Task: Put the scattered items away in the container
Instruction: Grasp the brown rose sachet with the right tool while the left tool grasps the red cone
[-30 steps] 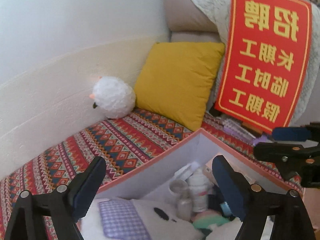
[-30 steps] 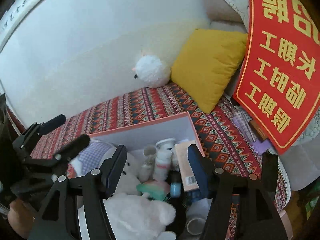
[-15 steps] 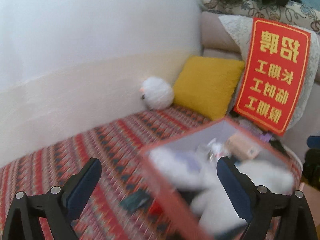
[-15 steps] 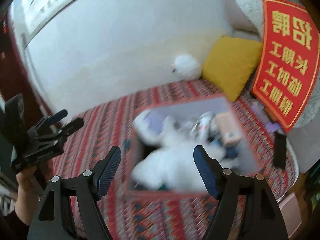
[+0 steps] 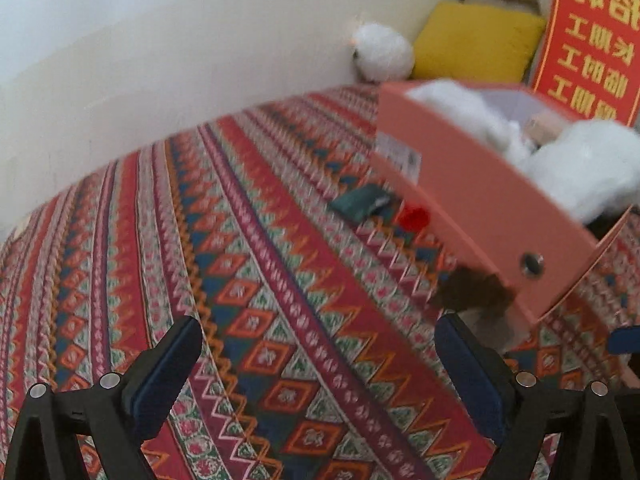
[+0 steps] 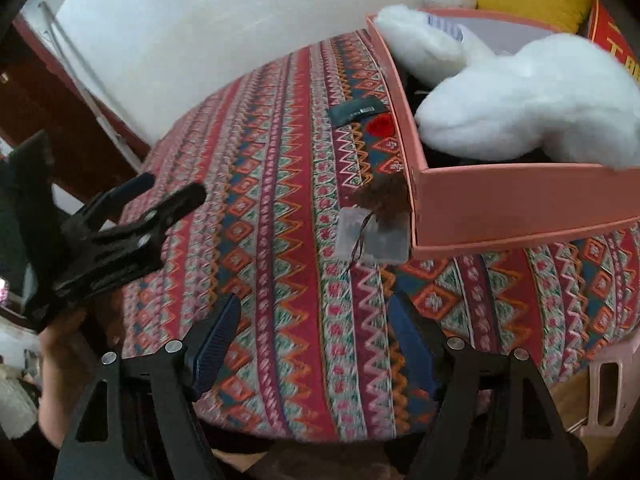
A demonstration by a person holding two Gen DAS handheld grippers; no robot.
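Both grippers, left (image 5: pixel 318 364) and right (image 6: pixel 316 334), hover with jaws wide open, holding nothing. The pink cardboard box (image 6: pixel 520 196) stands on the red patterned cloth (image 6: pixel 280 200), filled with white plush toys (image 6: pixel 532 96); a dark flat packet (image 6: pixel 356 110) lies just beside it.

Your right gripper (image 6: pixel 314 344) is matte black plastic. Its fingers (image 6: pixel 216 342) carry ribbed navy pads and silver screws.

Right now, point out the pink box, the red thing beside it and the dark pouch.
pink box (image 6: pixel 520 200): right wrist view, on its near outer wall.
red thing (image 6: pixel 381 125): right wrist view, on its middle, by the box's left wall.
dark pouch (image 6: pixel 356 111): right wrist view, on its flat top face.
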